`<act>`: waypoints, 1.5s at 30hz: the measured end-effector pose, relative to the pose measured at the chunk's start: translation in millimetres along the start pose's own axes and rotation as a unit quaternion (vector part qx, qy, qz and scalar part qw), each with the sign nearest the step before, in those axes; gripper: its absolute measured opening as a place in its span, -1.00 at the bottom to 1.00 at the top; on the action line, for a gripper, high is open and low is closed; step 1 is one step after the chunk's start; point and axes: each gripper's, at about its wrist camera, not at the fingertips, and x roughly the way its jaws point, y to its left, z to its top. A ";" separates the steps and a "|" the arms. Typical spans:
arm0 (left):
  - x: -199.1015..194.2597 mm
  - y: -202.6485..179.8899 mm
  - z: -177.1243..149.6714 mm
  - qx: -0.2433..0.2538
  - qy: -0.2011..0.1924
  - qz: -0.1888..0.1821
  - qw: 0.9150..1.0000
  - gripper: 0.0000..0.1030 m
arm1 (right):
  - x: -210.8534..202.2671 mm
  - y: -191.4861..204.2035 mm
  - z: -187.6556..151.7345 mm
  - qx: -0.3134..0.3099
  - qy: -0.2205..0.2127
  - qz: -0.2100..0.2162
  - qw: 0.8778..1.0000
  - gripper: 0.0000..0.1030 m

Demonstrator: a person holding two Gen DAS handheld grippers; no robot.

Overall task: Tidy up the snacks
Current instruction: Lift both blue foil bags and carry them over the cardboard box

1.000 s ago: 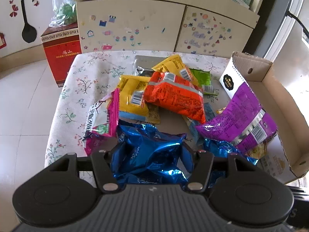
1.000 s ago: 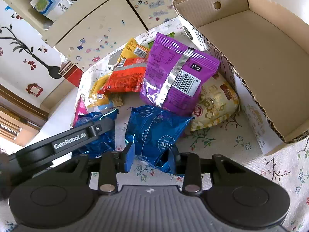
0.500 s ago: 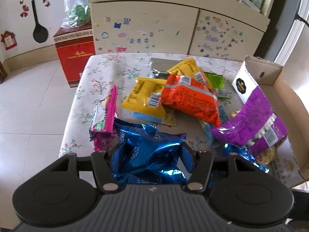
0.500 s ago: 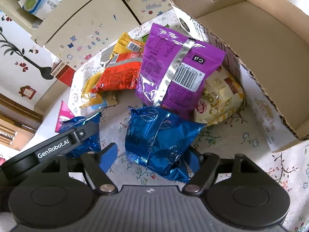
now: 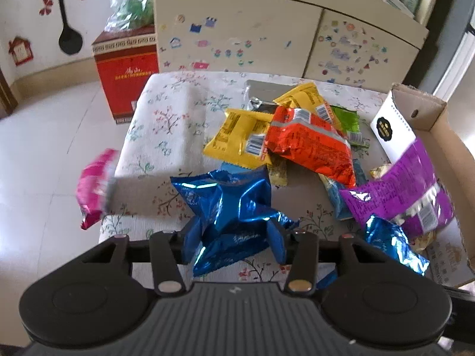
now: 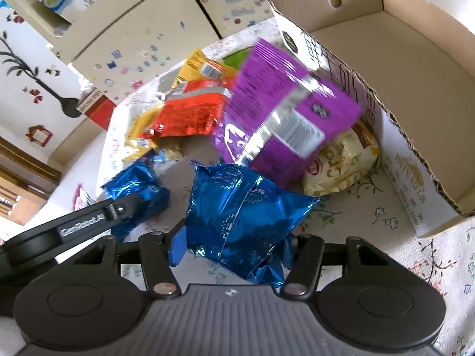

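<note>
Two cameras show one table (image 5: 166, 124) with a flowered cloth, and behind it a cream cabinet (image 5: 237, 38) with small stickers on its doors. At the right edge of the table stands an open cardboard box (image 6: 415, 95); its floor is bare in the right wrist view. On the floor at the left of the table is a red box (image 5: 127, 74).

The snacks lie in a loose heap on the cloth. The purple bag (image 6: 285, 109) leans against the outside wall of the cardboard box and partly covers a pale yellow bag (image 6: 341, 163) beside that wall. The orange bag (image 5: 308, 145) lies on top of a yellow bag (image 5: 240, 136), and a second yellow bag (image 5: 308, 98) and a green bag (image 5: 347, 118) are just behind it. A silver pack (image 5: 264, 92) is at the far end of the heap. A pink bag (image 5: 95, 184) is at the left edge of the table; it is blurred, and I cannot tell if it rests on the cloth or is off it.

The left gripper (image 5: 233, 240) has its fingers pressed into both sides of a blue bag (image 5: 228, 207), so the foil is crumpled between them, near the front edge of the table. The right gripper (image 6: 231, 246) is closed in the same way on a second blue bag (image 6: 240, 216), in front of the purple bag and near the box. In the right wrist view the left gripper's bag (image 6: 139, 187) is close at the left.
</note>
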 end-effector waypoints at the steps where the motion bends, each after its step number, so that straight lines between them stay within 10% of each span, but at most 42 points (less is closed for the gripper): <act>1: -0.4 3.0 0.1 -0.006 0.000 -0.003 1.000 -0.08 | -2.4 0.4 -0.2 -0.003 -0.001 0.003 1.000 0.26; 29: 26.3 14.3 7.2 0.005 -0.027 0.002 1.000 0.70 | 2.3 3.4 0.6 -0.002 0.009 0.007 1.000 0.27; 45: 12.3 0.2 -4.9 0.025 -0.033 -0.023 0.999 0.16 | -8.7 10.9 5.7 -0.031 -0.012 0.022 0.999 0.27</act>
